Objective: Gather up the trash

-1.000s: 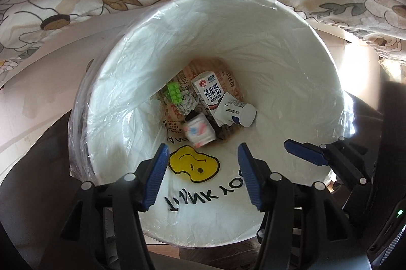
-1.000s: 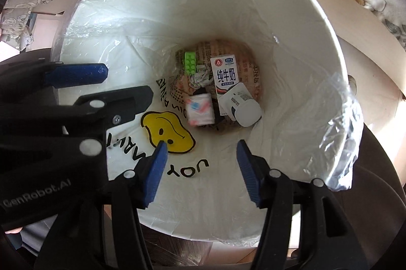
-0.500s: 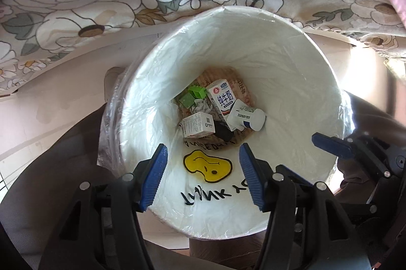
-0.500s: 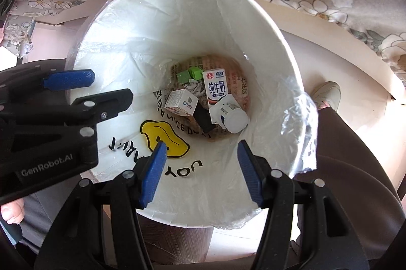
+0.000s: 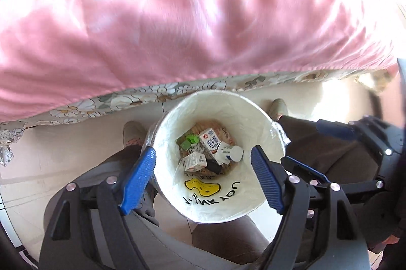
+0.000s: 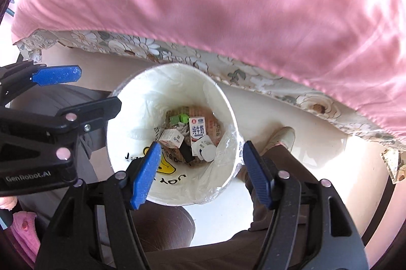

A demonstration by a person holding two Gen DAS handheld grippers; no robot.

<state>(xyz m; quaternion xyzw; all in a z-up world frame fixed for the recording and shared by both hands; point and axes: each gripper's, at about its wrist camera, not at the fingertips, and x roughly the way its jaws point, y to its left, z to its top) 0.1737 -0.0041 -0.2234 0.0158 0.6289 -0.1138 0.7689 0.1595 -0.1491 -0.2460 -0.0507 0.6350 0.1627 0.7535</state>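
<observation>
A white trash bin with a clear liner and a yellow face print stands on the floor, far below both grippers. At its bottom lie a milk carton, a small white box, green pieces and a white bottle. My left gripper hangs over the bin, its jaws opening with nothing between them. My right gripper hovers beside it, its jaws also opening and empty. Each shows in the other's view: the right gripper and the left gripper. The bin and carton show in the right wrist view too.
A pink blanket over a floral sheet covers a bed just behind the bin. The person's legs and shoes flank the bin on a pale floor.
Both grippers have risen well above the bin, which looks much smaller, and their jaws stand wider. The small white box, blurred in mid-fall a second ago, now lies at the bottom.
</observation>
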